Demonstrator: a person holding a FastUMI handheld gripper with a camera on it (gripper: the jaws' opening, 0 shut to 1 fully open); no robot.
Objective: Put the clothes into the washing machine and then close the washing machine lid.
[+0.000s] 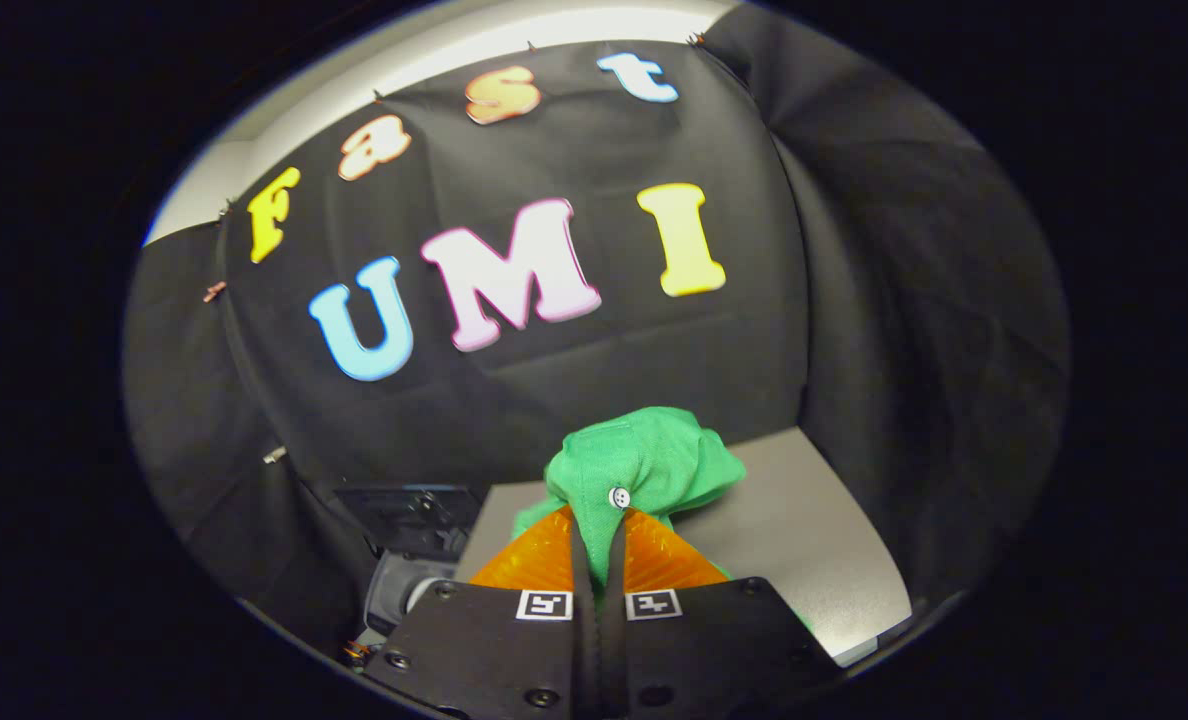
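A: Entry, gripper view. Where is the garment relative to the fingers?

B: The green garment point(654, 460) is pinched between the two fingers point(544, 560). The gripper point(599, 545) has them drawn together, nearly touching, with a fold of cloth running down the narrow slit between them. Both press on the fabric.

A: And the rest of the cloth?

B: It bunches up just ahead of and above the fingertips, lifted off the grey bench point(814, 530), which lies beyond and to the right. A small white button point(619, 497) sits on the cloth right at the fingertips.

A: Counts?

B: One garment. One button seen. Two fingers, each with one square marker point(544, 604) at its base, so two markers.

A: Anything to the left?

B: Near left, below bench level, a dark machine with a grey rounded part point(409, 590); I cannot tell from here whether it is the washing machine or how its lid stands.
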